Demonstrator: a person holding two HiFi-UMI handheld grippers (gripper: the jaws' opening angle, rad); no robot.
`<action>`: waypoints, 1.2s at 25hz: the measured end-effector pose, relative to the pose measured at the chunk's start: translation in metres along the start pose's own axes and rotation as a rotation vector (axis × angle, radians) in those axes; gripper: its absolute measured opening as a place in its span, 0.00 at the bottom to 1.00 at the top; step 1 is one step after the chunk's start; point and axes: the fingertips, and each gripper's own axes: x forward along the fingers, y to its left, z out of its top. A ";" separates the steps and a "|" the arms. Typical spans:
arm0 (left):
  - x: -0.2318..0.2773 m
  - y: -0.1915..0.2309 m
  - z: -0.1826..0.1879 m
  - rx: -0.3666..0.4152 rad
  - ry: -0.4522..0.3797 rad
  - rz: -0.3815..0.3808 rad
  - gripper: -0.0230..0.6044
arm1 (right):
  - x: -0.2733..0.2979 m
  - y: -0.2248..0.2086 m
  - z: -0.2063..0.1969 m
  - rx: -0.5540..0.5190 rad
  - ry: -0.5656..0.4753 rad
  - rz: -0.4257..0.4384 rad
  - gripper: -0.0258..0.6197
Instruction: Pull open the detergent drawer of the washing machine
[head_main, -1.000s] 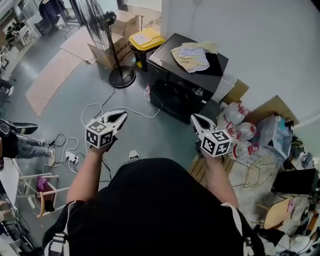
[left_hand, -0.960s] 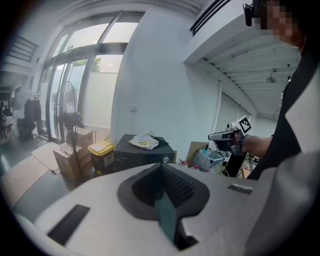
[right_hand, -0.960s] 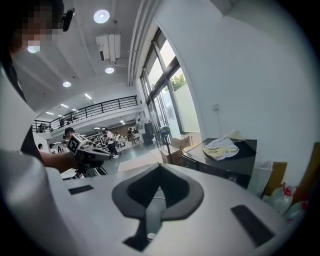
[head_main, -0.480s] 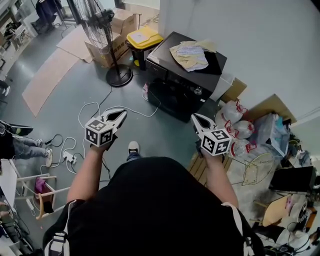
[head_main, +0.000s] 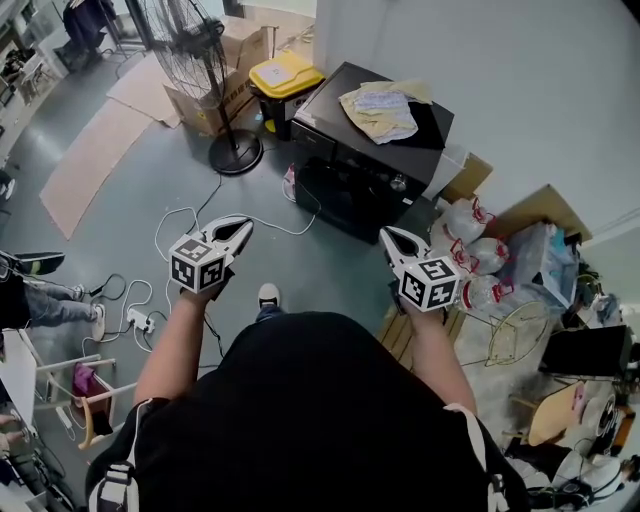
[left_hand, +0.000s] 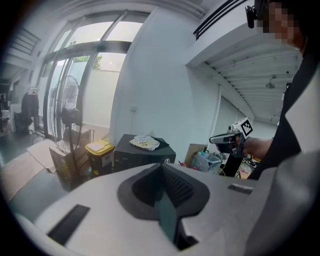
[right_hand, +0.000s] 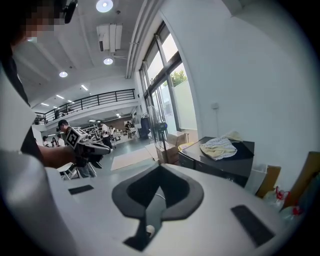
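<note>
The black washing machine (head_main: 345, 165) stands against the white wall with a crumpled cloth (head_main: 380, 108) on its top. Its front faces the open floor; I cannot make out the detergent drawer. My left gripper (head_main: 245, 225) hangs shut and empty over the floor, well short of the machine's front. My right gripper (head_main: 388, 235) is also shut and empty, near the machine's right corner but apart from it. The left gripper view shows the machine (left_hand: 142, 155) far beyond the shut left gripper (left_hand: 161, 167). In the right gripper view the machine (right_hand: 220, 162) lies beyond the shut right gripper (right_hand: 160, 170).
A standing fan (head_main: 232, 150) and a yellow-lidded bin (head_main: 288, 78) stand left of the machine, with cardboard boxes behind. Cables (head_main: 185, 215) and a power strip (head_main: 140, 316) lie on the floor. Plastic bags (head_main: 480, 258), a wire rack (head_main: 515, 340) and clutter crowd the right.
The person's shoe has stepped forward under the grippers. Both grippers have edged slightly toward the machine and stay shut.
</note>
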 end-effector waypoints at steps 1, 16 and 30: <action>0.001 0.003 0.001 0.001 0.000 -0.003 0.05 | 0.003 0.000 0.000 0.001 0.002 -0.003 0.04; 0.023 0.045 0.012 0.014 0.021 -0.041 0.05 | 0.036 -0.011 0.015 0.026 0.007 -0.041 0.04; 0.040 0.080 0.013 0.015 0.059 -0.088 0.05 | 0.070 -0.014 0.018 0.065 0.020 -0.063 0.04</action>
